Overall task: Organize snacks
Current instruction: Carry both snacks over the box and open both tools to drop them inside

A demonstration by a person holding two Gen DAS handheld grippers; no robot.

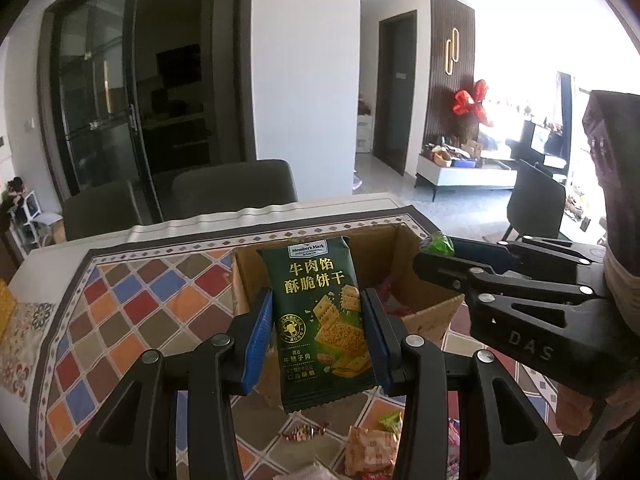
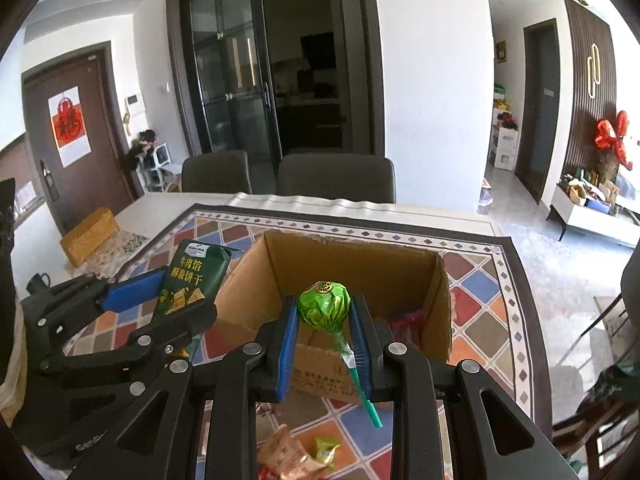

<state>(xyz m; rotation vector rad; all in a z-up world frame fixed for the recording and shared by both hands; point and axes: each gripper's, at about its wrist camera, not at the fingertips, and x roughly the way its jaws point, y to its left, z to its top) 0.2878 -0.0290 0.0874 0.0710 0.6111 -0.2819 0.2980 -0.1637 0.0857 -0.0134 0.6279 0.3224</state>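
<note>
Left gripper clamps a cracker packet (long axis upright) just short of the box; right gripper pinches a lollipop at the box's near wall, nearer the opening

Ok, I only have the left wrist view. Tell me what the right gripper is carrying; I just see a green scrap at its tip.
Observer: The right gripper is shut on a green lollipop, wrapped head between the blue pads, teal stick pointing back toward the camera.
Operator: Give me the near side of the cardboard box; my cracker packet blocks it.
Observer: The cardboard box shows printed text on its near outer wall, just behind the lollipop stick.
Operator: Now report what lies left of the table mat, beyond my frame.
Observer: A yellow box sits on a floral cloth at the table's left end, apart from the cracker packet that the left gripper holds.
</note>
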